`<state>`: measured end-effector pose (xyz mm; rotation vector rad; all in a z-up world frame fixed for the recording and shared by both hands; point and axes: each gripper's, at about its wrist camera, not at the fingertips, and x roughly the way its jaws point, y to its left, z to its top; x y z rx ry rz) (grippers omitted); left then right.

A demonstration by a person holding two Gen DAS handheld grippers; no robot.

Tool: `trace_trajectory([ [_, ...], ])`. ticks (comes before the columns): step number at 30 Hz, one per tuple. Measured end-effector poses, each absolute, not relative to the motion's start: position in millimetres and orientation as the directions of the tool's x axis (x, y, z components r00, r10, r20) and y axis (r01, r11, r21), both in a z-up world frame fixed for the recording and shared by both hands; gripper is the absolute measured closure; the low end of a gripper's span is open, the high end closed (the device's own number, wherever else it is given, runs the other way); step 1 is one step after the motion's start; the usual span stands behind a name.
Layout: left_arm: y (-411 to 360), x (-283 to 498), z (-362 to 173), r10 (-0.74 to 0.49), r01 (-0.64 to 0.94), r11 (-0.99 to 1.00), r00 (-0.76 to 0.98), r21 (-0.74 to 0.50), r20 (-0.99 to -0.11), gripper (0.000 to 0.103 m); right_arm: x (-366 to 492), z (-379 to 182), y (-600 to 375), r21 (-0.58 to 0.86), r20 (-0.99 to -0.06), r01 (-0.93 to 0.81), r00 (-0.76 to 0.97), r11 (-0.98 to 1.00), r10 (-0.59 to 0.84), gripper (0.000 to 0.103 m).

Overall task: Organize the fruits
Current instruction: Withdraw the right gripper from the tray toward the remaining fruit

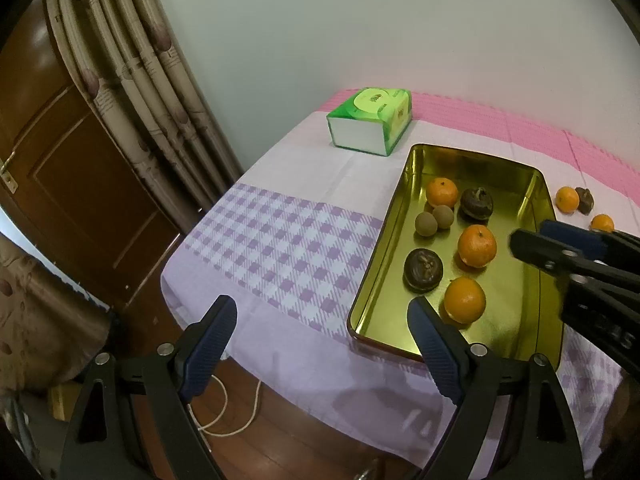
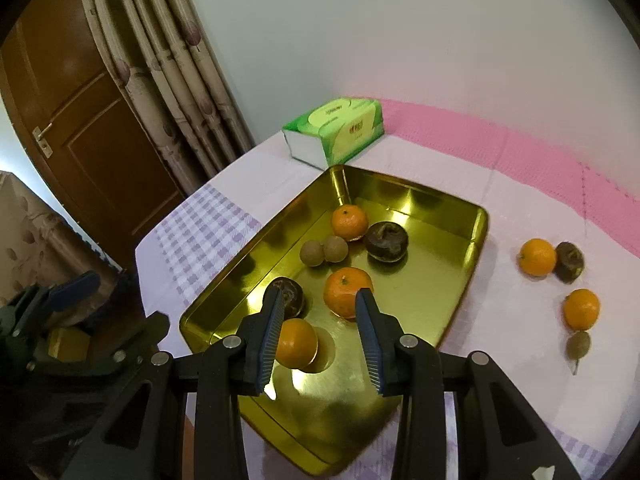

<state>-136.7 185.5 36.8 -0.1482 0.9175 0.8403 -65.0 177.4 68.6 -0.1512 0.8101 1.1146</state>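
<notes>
Looking along the left tongs (image 1: 322, 344), jaws wide and empty, a gold tray (image 1: 404, 188) ahead-right is seen holding seven fruits. Along the right tongs (image 2: 320, 322), also open and empty above the tray, four fruits (image 2: 538, 258) are left on the cloth to the right.

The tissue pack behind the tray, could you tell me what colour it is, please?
The tissue pack is green with a white end; clearest in the left wrist view.
</notes>
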Motion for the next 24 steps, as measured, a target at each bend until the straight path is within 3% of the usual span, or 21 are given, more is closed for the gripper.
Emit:
trace_trajectory([
  [13, 178, -132, 32, 0.589, -0.674, 0.690, 0.312, 0.263, -0.746, 0.015, -30, 47, 73, 0.304, -0.649, -0.720, 0.323, 0.623, 0.689, 0.063],
  [24, 157, -123, 29, 0.627, -0.632, 0.697, 0.307, 0.339, -0.716, 0.015, 35, 0, -49, 0.194, -0.733, -0.502, 0.497, 0.843, 0.465, 0.054],
])
